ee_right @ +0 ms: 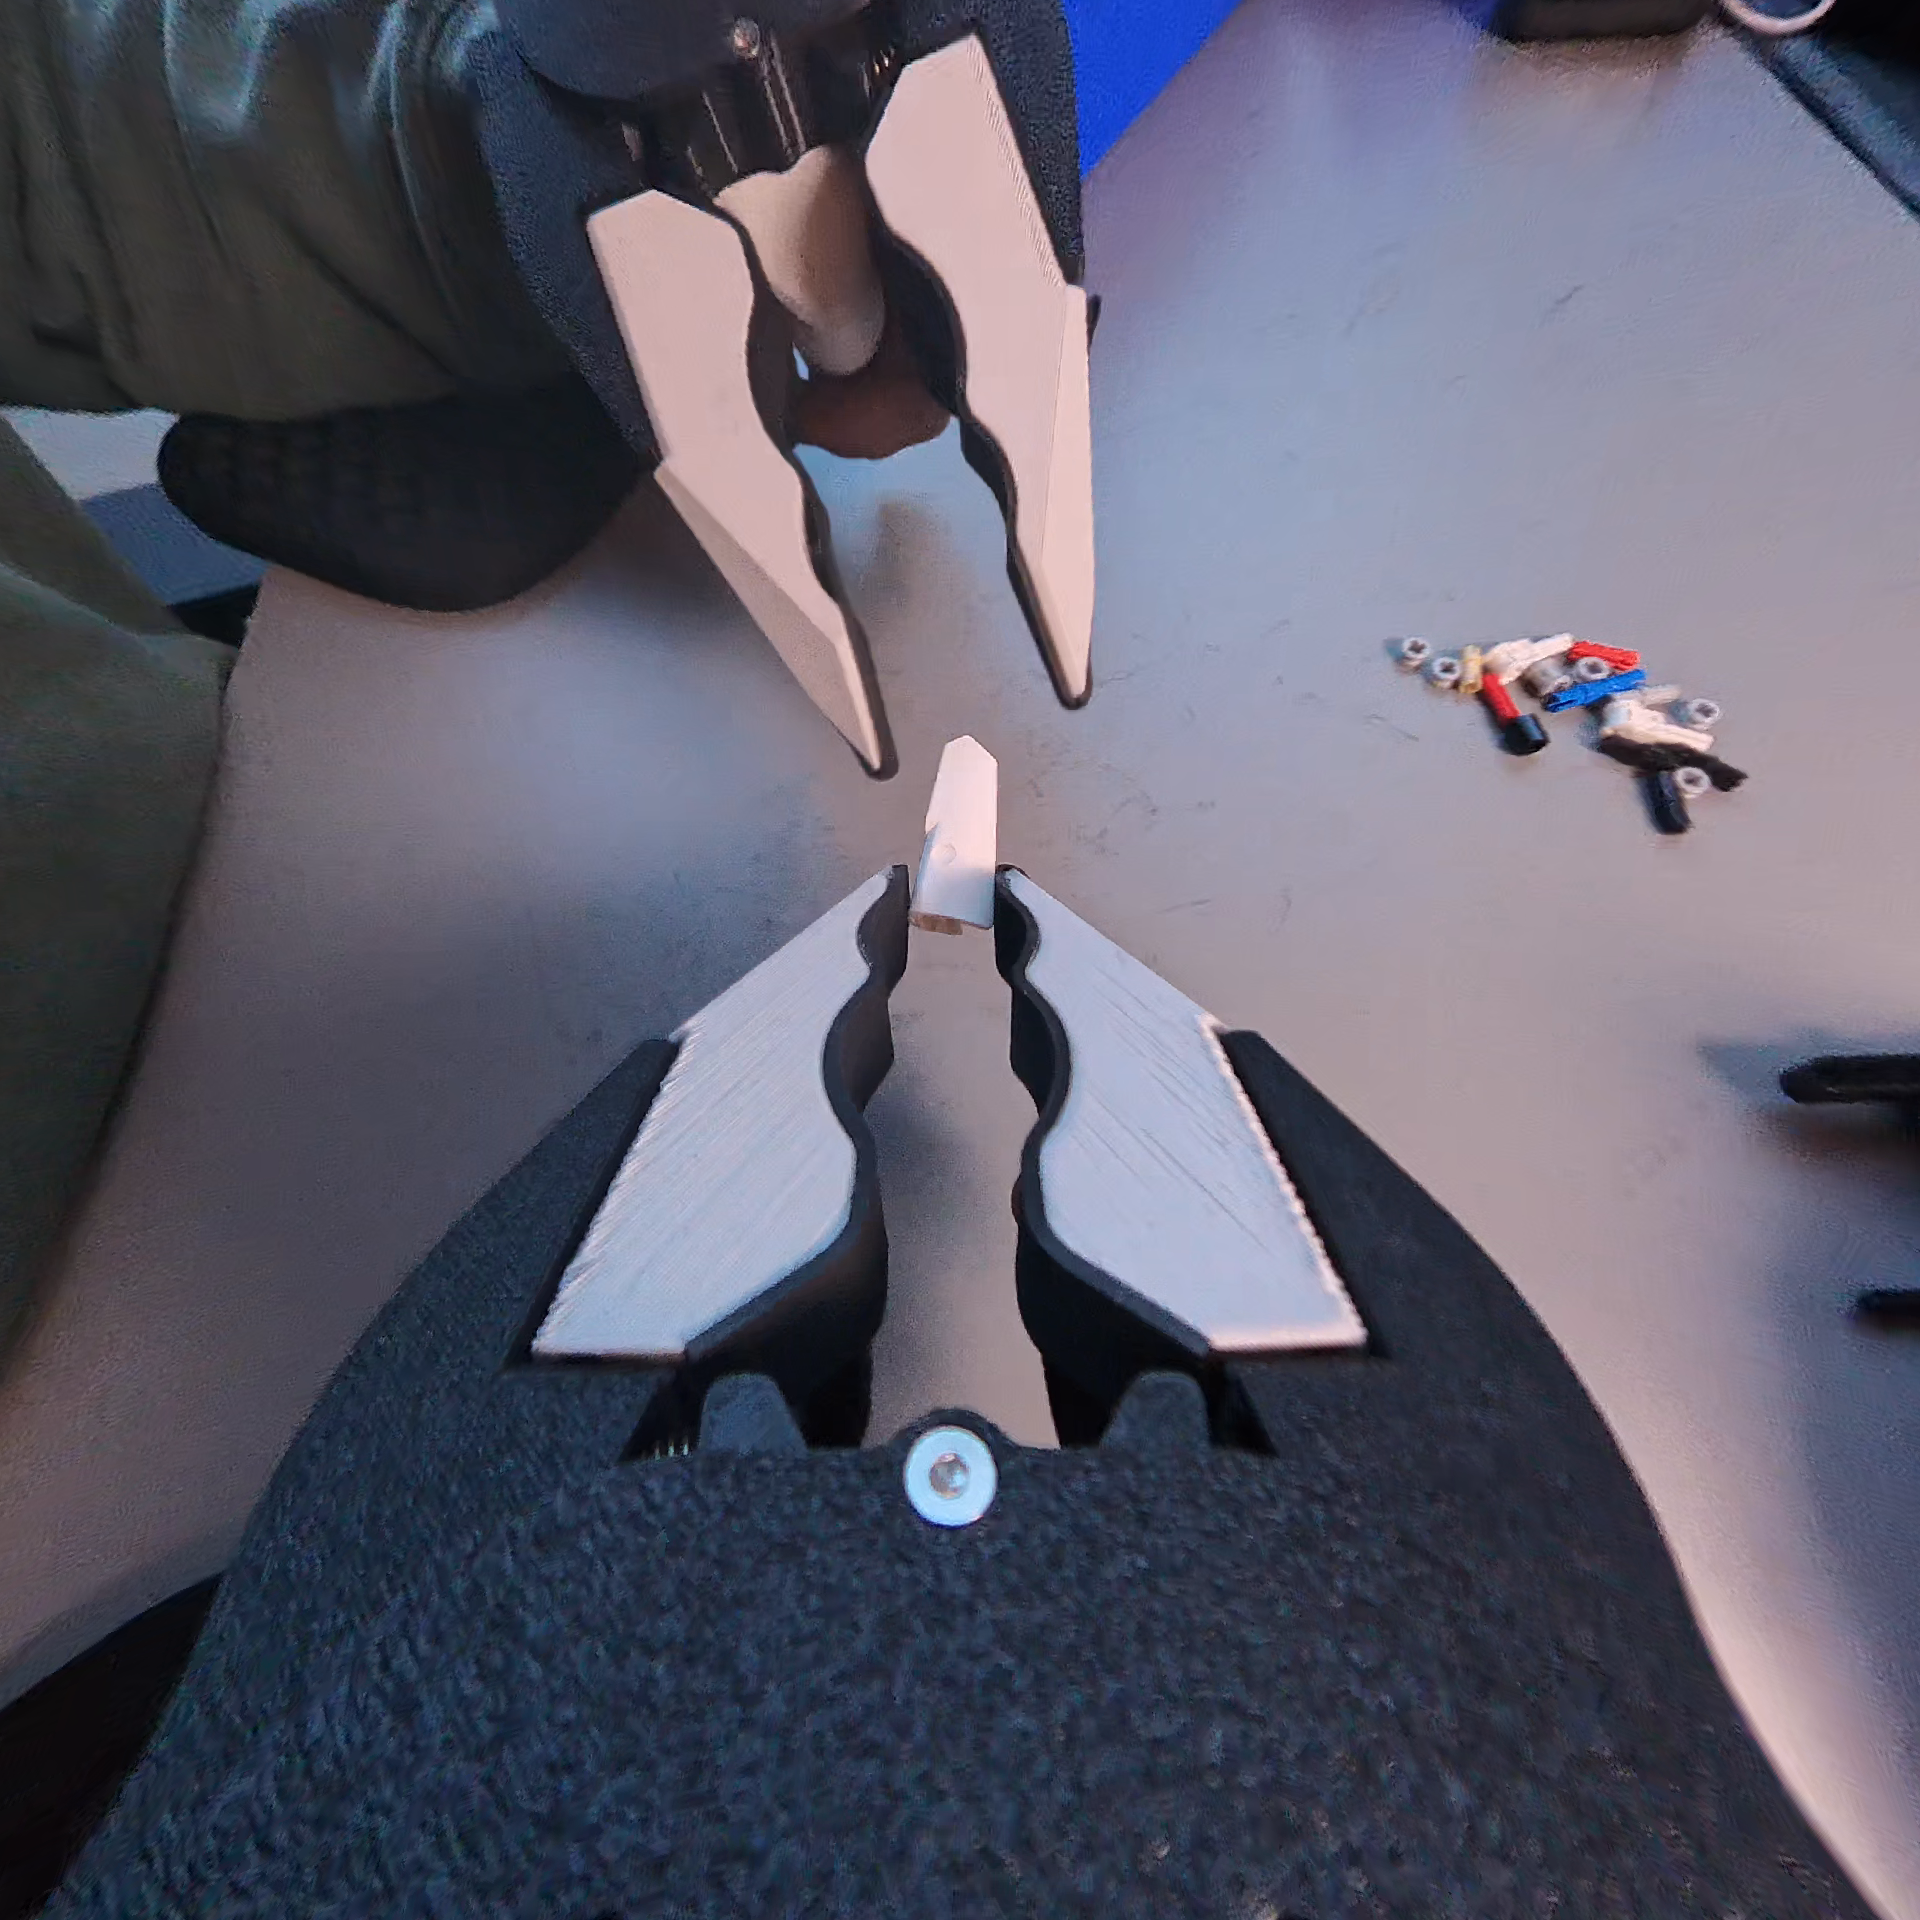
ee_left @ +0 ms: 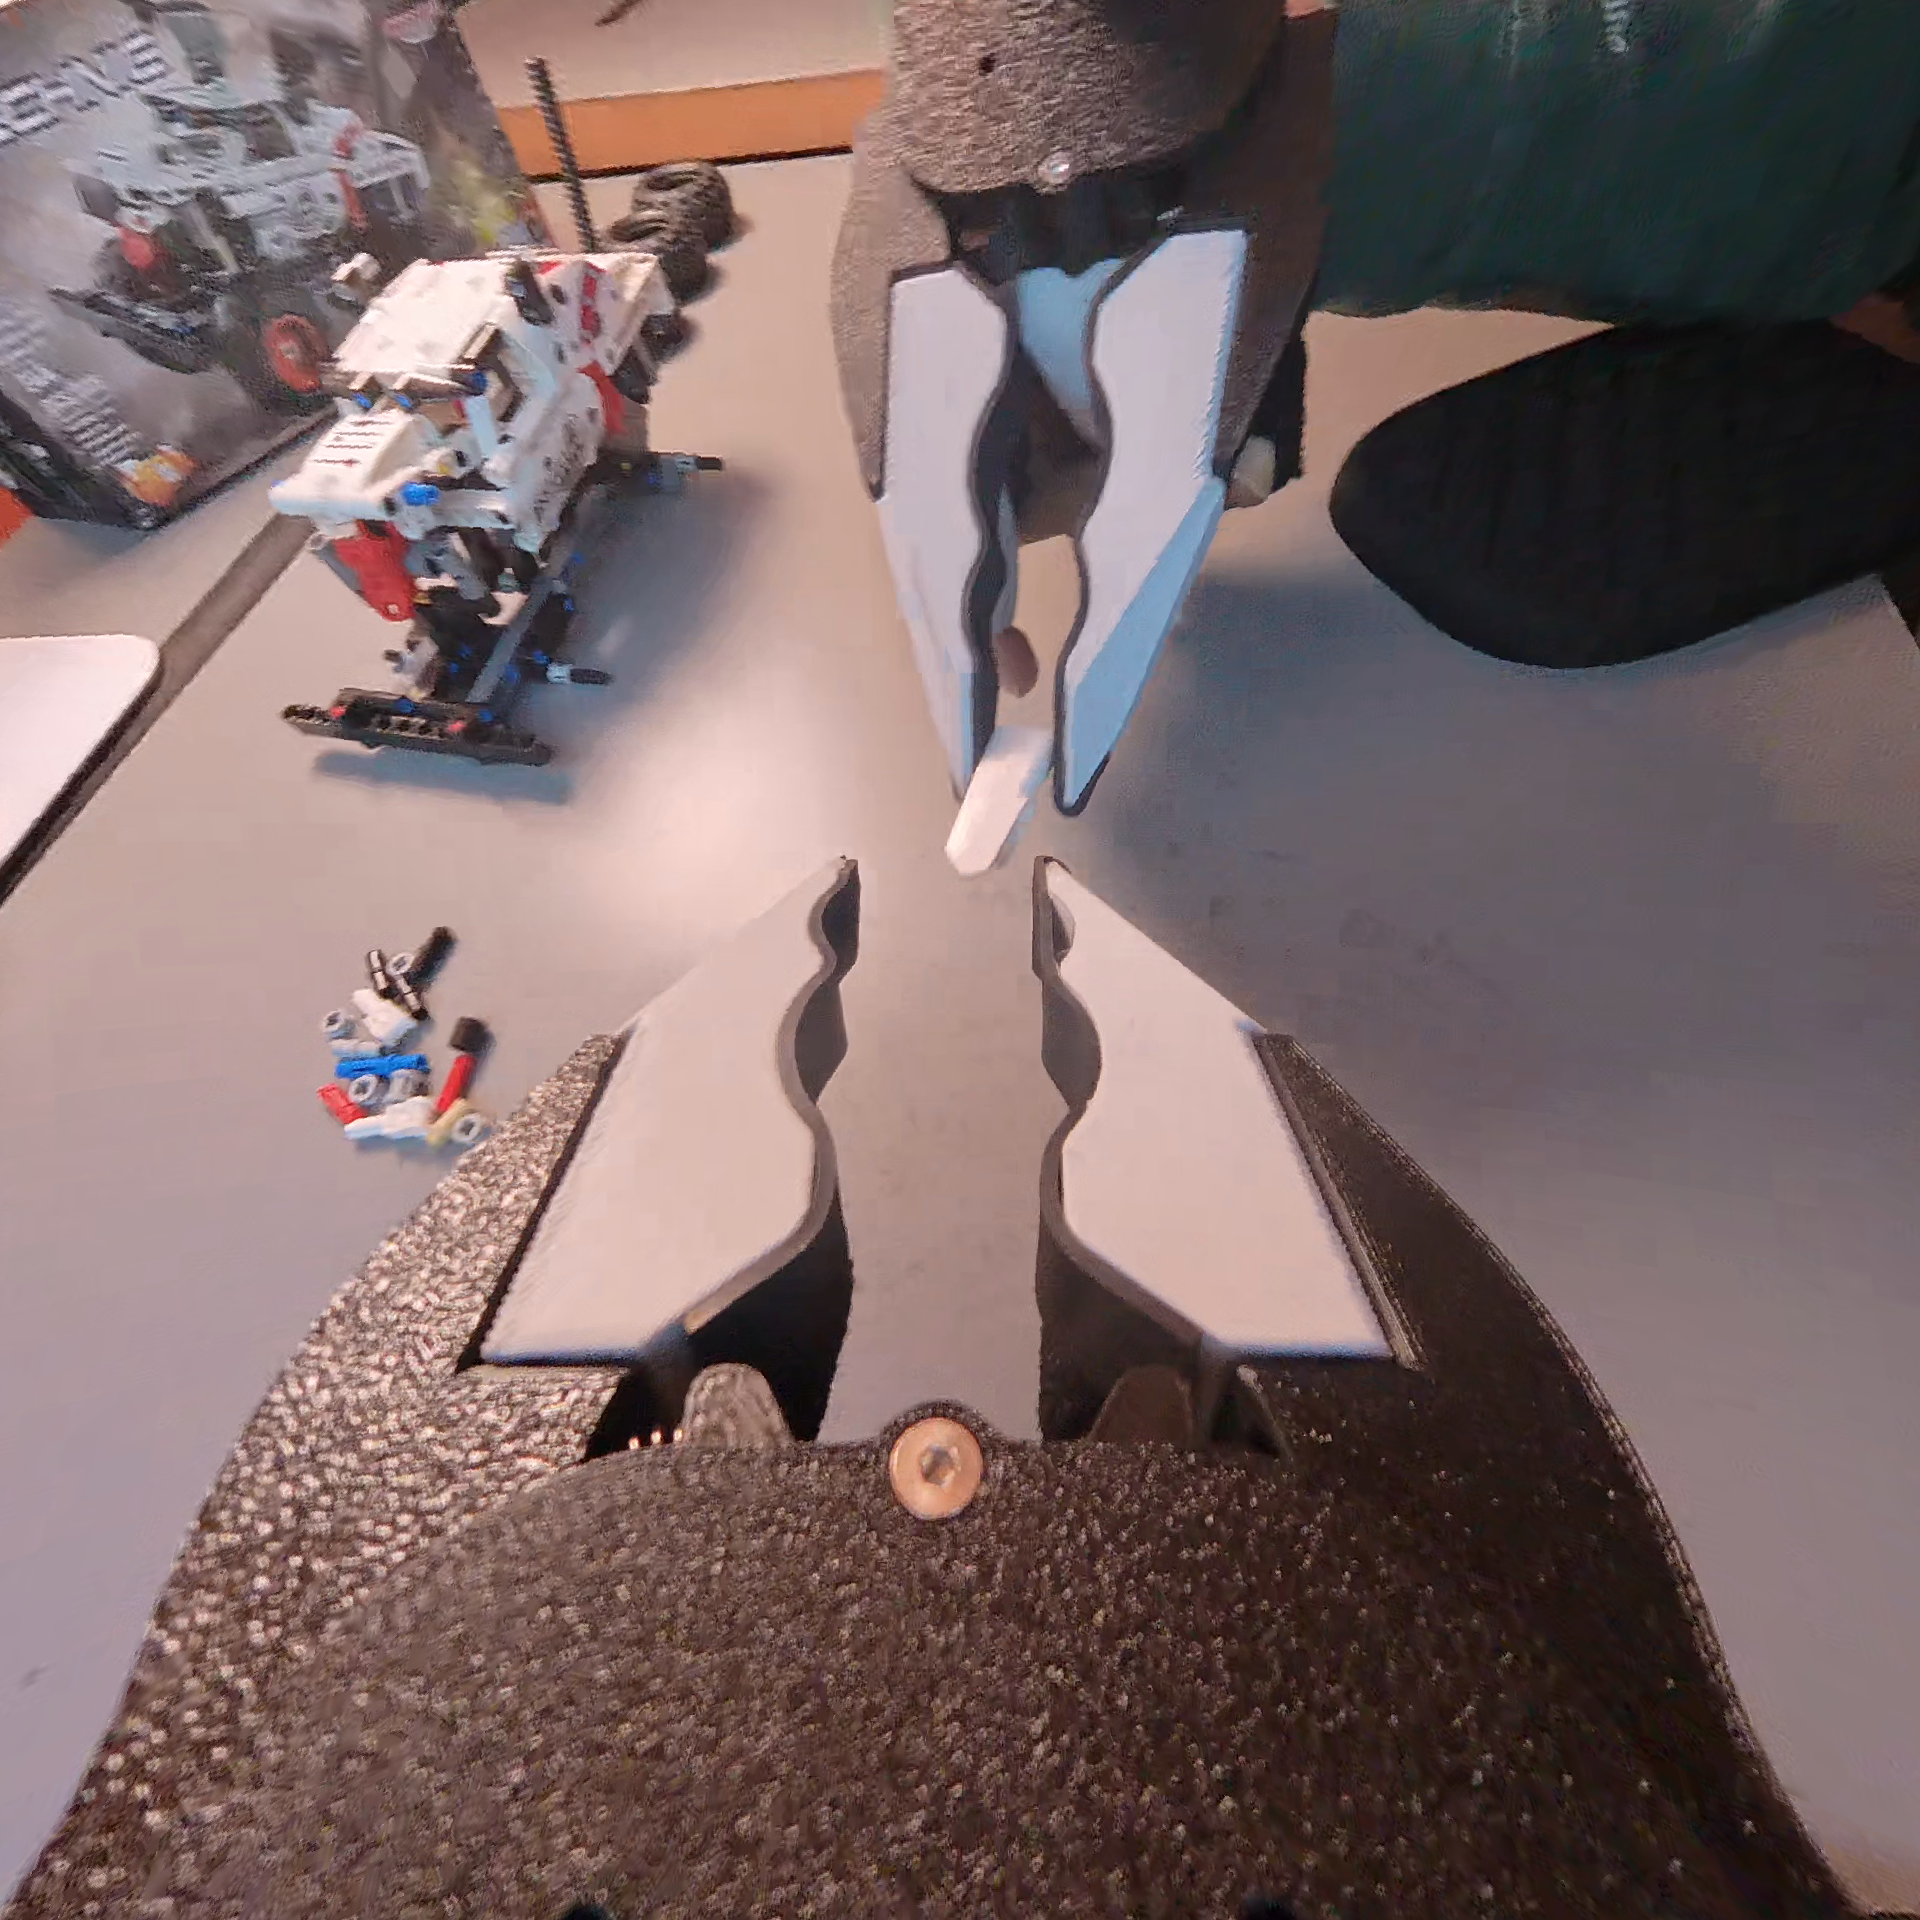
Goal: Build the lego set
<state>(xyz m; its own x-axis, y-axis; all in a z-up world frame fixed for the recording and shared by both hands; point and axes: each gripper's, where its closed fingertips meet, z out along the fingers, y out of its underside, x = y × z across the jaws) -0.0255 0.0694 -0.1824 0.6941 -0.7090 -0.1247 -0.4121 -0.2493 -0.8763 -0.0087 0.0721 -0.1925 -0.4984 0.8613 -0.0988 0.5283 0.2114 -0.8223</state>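
The right claw [ee_right: 951, 878] pinches a small white piece [ee_right: 956, 831] above the desk [ee_right: 1455, 364]. The left claw [ee_left: 945, 868] is open and empty. The half-built truck [ee_left: 488, 416] looks blurry, its box [ee_left: 187, 239] cut off.

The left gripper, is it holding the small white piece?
No, the left gripper is open and empty, while the small white piece is clamped between the fingertips of the right gripper.
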